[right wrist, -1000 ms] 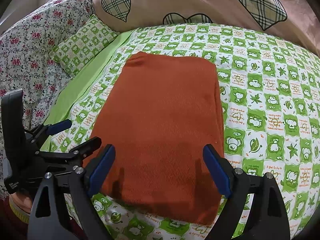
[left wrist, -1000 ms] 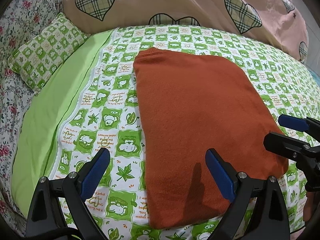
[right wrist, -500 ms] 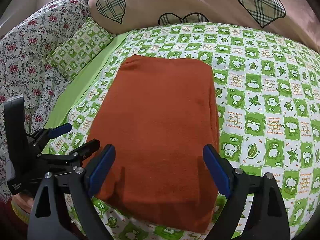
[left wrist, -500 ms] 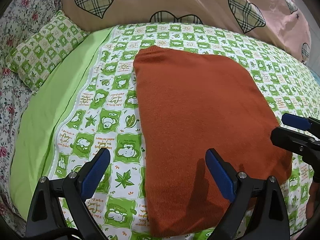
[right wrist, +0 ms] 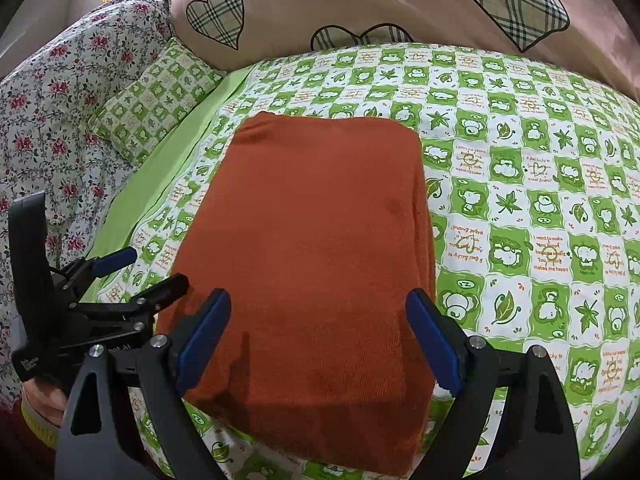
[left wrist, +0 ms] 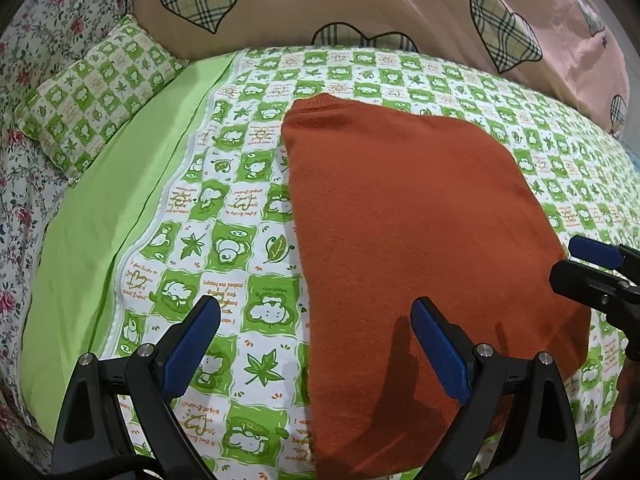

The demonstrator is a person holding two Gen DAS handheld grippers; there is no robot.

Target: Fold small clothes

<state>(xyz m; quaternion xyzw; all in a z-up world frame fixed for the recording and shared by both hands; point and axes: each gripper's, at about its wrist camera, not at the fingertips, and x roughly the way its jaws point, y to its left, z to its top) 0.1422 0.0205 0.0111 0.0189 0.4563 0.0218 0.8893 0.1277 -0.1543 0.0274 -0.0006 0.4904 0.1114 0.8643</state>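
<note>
Rust-orange knit cloth, the folded garment (left wrist: 416, 240), is lying flat as a neat rectangle on the green-and-white checked bedsheet (left wrist: 224, 216), its far edge pointing toward the pink heart-print pillow (left wrist: 360, 4). A small checked cushion (left wrist: 96, 92) is sitting off to the left on the plain green strip of the sheet, beside the floral bedding (left wrist: 24, 184).

Both tools are hovering above the near end of the garment with their blue-padded jaws spread wide and nothing between them. The left gripper (left wrist: 316, 352) is straddling the garment's left edge, one finger over the sheet and the other over the knit. The right gripper (right wrist: 320, 340) is spanning most of the garment's width, its right finger just past the right edge.

Compared with a second ago, both cameras are showing the garment slightly farther down and closer, so the grippers are creeping forward over it. The cloth itself is keeping the same shape and place on the sheet, and both jaws are staying as wide as before.
</note>
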